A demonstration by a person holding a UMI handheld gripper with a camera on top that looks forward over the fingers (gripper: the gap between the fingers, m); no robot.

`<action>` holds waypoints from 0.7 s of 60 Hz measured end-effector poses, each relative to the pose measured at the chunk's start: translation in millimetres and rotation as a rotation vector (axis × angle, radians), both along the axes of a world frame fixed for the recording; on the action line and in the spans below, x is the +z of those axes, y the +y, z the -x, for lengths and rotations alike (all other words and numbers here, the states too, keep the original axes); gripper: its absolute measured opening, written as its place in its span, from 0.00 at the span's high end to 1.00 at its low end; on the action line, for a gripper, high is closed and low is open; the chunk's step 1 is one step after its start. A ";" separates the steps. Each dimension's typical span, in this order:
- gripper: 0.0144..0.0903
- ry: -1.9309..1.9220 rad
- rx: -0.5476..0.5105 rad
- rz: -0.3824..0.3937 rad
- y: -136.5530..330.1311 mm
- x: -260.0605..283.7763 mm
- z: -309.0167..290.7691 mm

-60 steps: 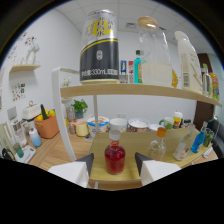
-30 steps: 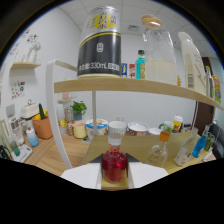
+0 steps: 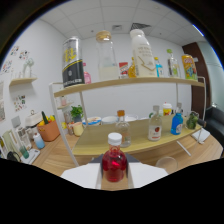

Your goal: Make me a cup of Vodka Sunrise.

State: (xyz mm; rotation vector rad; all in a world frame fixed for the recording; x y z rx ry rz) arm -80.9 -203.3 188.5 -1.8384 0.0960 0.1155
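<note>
Gripper view, itemised from the fingers outward. Hand-held gripper (image 3: 115, 176): two pale fingers, pinched on either side of a small bottle of red liquid (image 3: 114, 164), white cap, standing upright between them; both fingers appear pressed against its sides. Just beyond the bottle, a wooden tray (image 3: 140, 141) raised on the worktop (image 3: 60, 155). On the tray: a clear glass bottle with a brown stopper (image 3: 121, 129), directly beyond the held bottle; further along, a clear bottle with a red label (image 3: 155, 126); beside that, a blue spray bottle (image 3: 176, 122); then a small green item (image 3: 192, 120), too small to identify. A clear glass cup (image 3: 166, 163) stands near the fingers, off to the side of the blue bottle. At the other side of the worktop: an orange pot holding green items (image 3: 48, 129) and a small potted plant (image 3: 76, 113). Above, a wooden shelf (image 3: 125, 83) carries a large black-and-white can (image 3: 73, 63), a tall clear jar with a cork lid (image 3: 106, 56), a white jug (image 3: 141, 53), and smaller bottles further along.
</note>
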 end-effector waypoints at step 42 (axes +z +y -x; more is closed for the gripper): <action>0.73 1.600 -0.087 -0.093 10.5 32.0 -51.2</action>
